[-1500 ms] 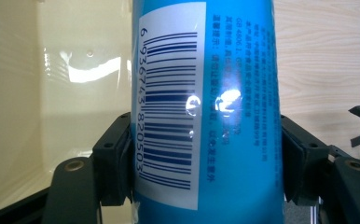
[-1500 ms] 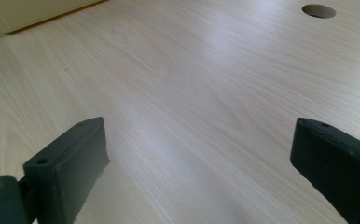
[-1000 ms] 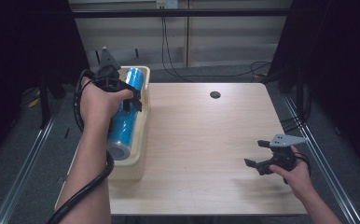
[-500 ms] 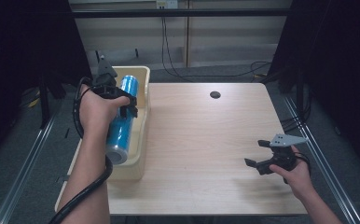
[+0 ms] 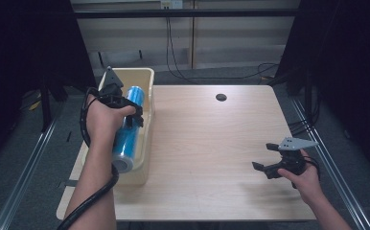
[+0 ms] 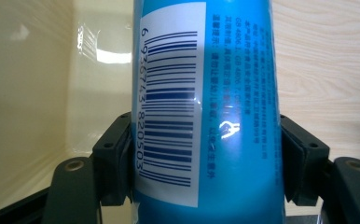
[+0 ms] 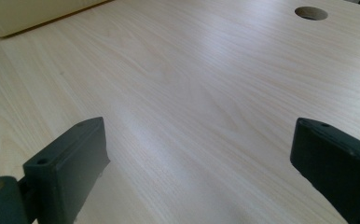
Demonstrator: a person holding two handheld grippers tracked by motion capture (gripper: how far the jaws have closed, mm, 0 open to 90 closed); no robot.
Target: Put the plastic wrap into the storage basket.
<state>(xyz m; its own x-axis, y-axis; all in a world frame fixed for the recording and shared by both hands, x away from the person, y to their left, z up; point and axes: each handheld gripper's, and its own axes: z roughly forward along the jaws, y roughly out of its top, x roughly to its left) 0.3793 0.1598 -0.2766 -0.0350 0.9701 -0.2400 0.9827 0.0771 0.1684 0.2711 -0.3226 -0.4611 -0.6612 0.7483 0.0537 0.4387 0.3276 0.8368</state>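
**Blue can held over the cream bin**

A pale wood-grain surface (image 5: 207, 143) sits in a dark room, with cables trailing along the floor behind it. At its left edge stands a long cream bin (image 5: 147, 79). Over that bin the left tool (image 5: 125, 112) is clenched on a blue can (image 5: 128, 136); the can lies lengthwise along the bin, its silver end towards the person. Whether the can rests on the bin floor or hangs just above it is hard to judge from the high view. In the left gripper view the black jaws press both sides of the blue can (image 6: 206, 116), whose white barcode label faces the camera, with the bin wall (image 6: 33, 93) behind on the left. Further right, near the far edge, is a round hole (image 5: 221, 97). At the right, well apart from the bin, the right tool (image 5: 269, 160) hovers low with jaws spread wide, nothing between them.
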